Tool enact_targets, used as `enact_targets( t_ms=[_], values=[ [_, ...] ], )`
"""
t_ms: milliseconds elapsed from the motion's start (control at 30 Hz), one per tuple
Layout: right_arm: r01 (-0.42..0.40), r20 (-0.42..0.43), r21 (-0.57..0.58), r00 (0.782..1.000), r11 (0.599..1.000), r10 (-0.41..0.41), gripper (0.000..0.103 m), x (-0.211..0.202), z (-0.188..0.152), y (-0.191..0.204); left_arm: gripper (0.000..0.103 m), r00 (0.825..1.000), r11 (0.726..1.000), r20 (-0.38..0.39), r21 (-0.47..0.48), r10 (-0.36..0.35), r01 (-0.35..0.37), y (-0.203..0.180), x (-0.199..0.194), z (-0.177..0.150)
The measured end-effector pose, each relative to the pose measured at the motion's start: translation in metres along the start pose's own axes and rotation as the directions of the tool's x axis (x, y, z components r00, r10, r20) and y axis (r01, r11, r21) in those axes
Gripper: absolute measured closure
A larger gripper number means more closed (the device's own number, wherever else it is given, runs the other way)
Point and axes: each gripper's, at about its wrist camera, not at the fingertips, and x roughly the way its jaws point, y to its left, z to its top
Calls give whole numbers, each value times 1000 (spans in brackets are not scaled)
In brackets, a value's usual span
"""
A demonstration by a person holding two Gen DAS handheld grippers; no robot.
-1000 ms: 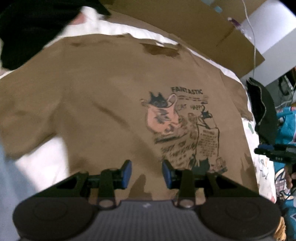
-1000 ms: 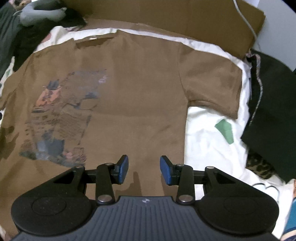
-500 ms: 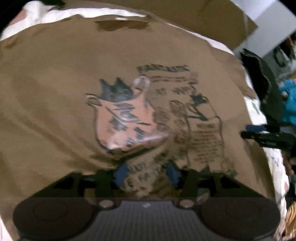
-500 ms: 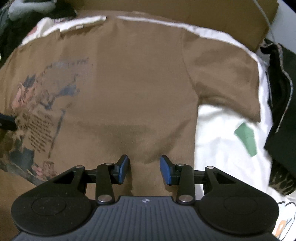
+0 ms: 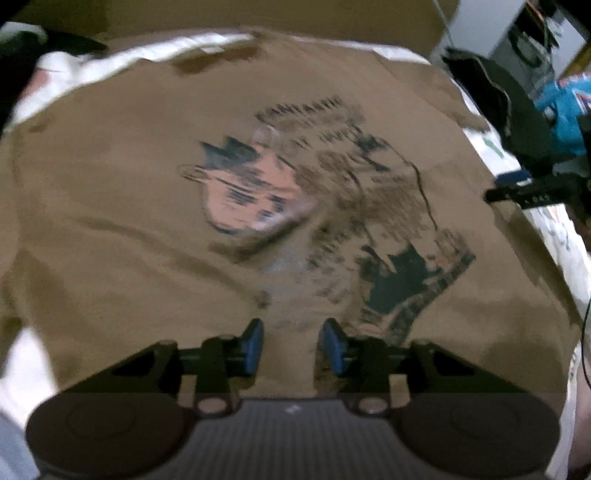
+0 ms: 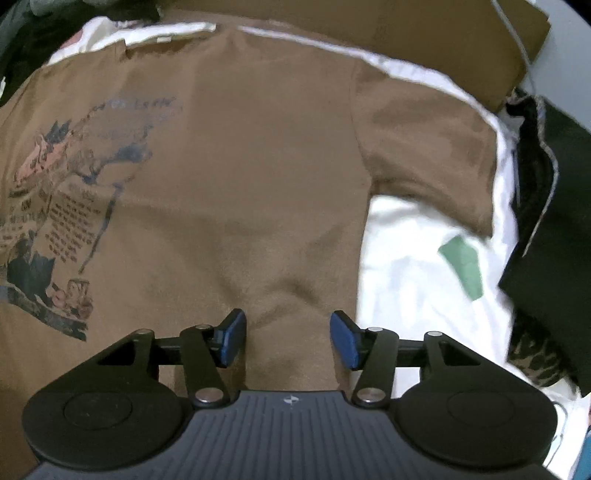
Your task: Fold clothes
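Observation:
A brown T-shirt [image 5: 122,206] with a printed cartoon picture [image 5: 258,192] lies spread, front up, on a white sheet [image 6: 406,266]. My left gripper [image 5: 293,347] is open low over the shirt's lower middle, just below the print, with brown cloth showing between its blue pads. My right gripper [image 6: 288,338] is open over the shirt's lower right part near its side edge, cloth [image 6: 258,184] also between the pads. The shirt's right sleeve [image 6: 428,155] lies flat ahead of it. In the left wrist view the right gripper [image 5: 524,188] shows at the right edge.
Brown cardboard [image 6: 406,33] stands along the far side. A dark garment [image 6: 554,206] and a camouflage-patterned cloth [image 6: 535,354] lie right of the shirt. A green patch [image 6: 463,266] marks the sheet. Blue fabric [image 5: 569,110] sits at the far right.
Both grippers have come in lower and closer over the shirt, which now fills more of each view. The right gripper's pads stand a little wider apart.

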Motion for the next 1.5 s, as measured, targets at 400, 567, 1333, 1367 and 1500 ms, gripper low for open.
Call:
enact_targets(
  t_ms=[400, 567, 1333, 1367, 1500],
  values=[
    [28, 55, 104, 998, 994, -34, 45, 12, 37, -13, 69, 988, 940, -9, -307, 156, -151, 110, -28, -30],
    [36, 43, 155, 998, 987, -43, 45, 28, 50, -20, 72, 980, 947, -21, -254, 197, -196, 107, -26, -31],
    [17, 119, 237, 992, 971, -46, 45, 33, 94, -28, 68, 981, 945, 43, -277, 190, -171, 111, -52, 33],
    [5, 124, 230, 992, 973, -35, 45, 36, 98, -24, 68, 980, 947, 52, -271, 190, -169, 111, -48, 41],
    [-49, 164, 209, 986, 977, 14, 45, 44, 114, -3, 67, 978, 953, 69, -251, 195, -172, 112, -25, 74]
  ],
)
